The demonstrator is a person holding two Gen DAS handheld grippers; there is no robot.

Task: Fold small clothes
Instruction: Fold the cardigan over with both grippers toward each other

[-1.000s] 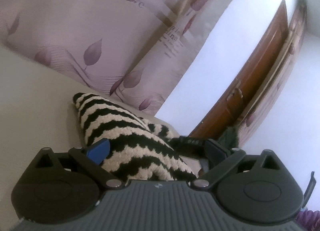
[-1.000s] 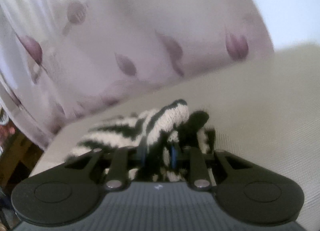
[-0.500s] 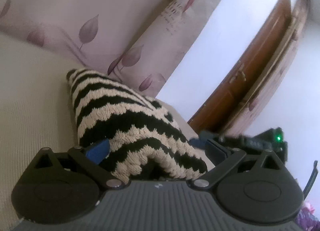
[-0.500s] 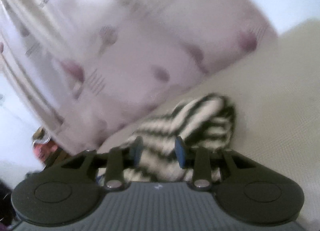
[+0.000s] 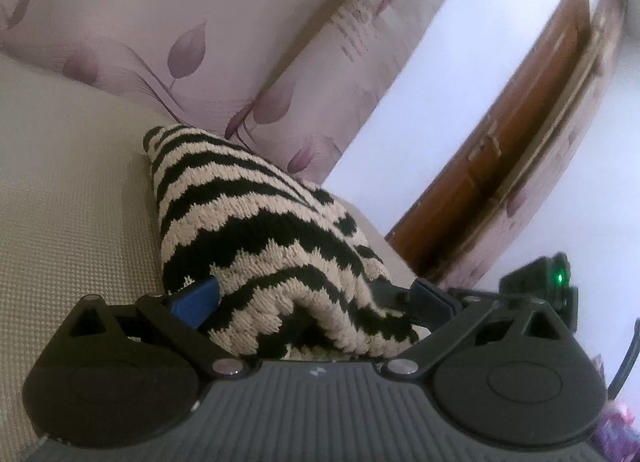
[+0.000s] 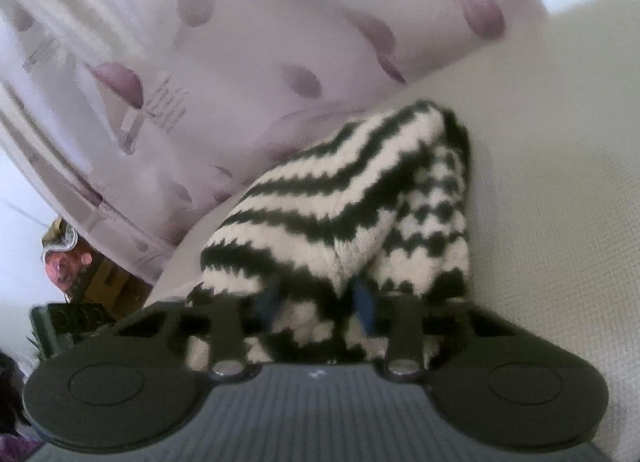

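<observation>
A small knit garment with black and cream zigzag stripes (image 5: 256, 230) lies bunched on the cream textured surface (image 5: 72, 230). My left gripper (image 5: 312, 298) is open, its blue-padded fingers (image 5: 196, 302) wide on either side of the near folded edge. The same garment shows in the right wrist view (image 6: 340, 202), folded over on itself. My right gripper (image 6: 318, 300) has opened a little, its fingers standing on either side of the fold, partly buried in the knit. The right gripper's body (image 5: 536, 286) shows at the right of the left wrist view.
A lilac curtain with purple leaf prints (image 5: 200, 42) hangs behind the surface. A brown wooden door (image 5: 520, 142) and white wall stand at the right. Boxes and clutter (image 6: 80, 262) sit low at the left of the right wrist view.
My right gripper opened from pinching the garment and pulled back; the folded cloth dropped onto the surface. The left gripper stayed open and shifted slightly along the garment.
</observation>
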